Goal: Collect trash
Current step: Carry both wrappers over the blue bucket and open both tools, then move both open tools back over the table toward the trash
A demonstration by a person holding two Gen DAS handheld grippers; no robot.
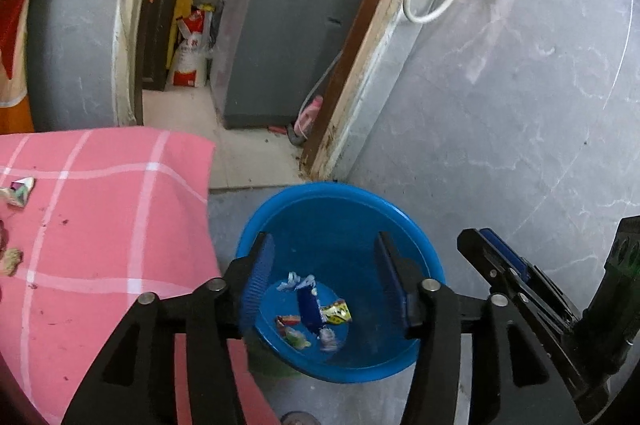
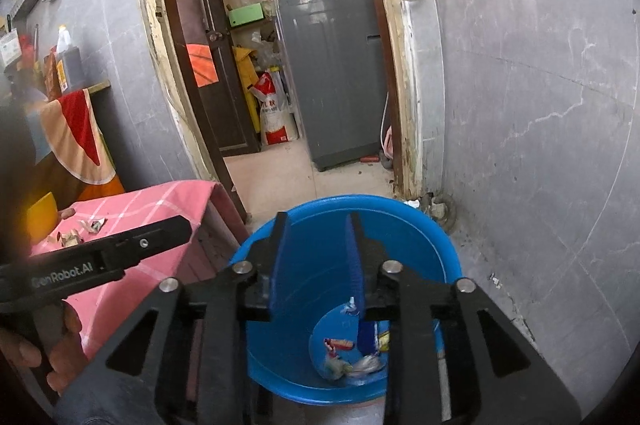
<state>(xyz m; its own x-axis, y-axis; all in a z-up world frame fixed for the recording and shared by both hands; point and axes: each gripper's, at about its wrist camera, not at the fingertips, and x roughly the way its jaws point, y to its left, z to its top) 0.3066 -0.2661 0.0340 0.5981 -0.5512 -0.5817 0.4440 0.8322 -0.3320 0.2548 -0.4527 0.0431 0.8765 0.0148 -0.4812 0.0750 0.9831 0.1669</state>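
While I hold both grippers over the bin (image 1: 400, 221), this is how things lie:
Left gripper (image 1: 324, 277): jaws apart, nothing between my pads.
Right gripper (image 2: 318, 265): jaws apart, also released.
Trash (image 1: 316, 317): wrappers at the bin's bottom, below and beyond my fingertips.
More scraps (image 1: 20, 191): on the pink cloth (image 1: 120, 209), left of my left fingers.

Two wrist views, side by side, angled down, close above the shared blue bucket (image 1: 400, 221) (image 2: 420, 221).
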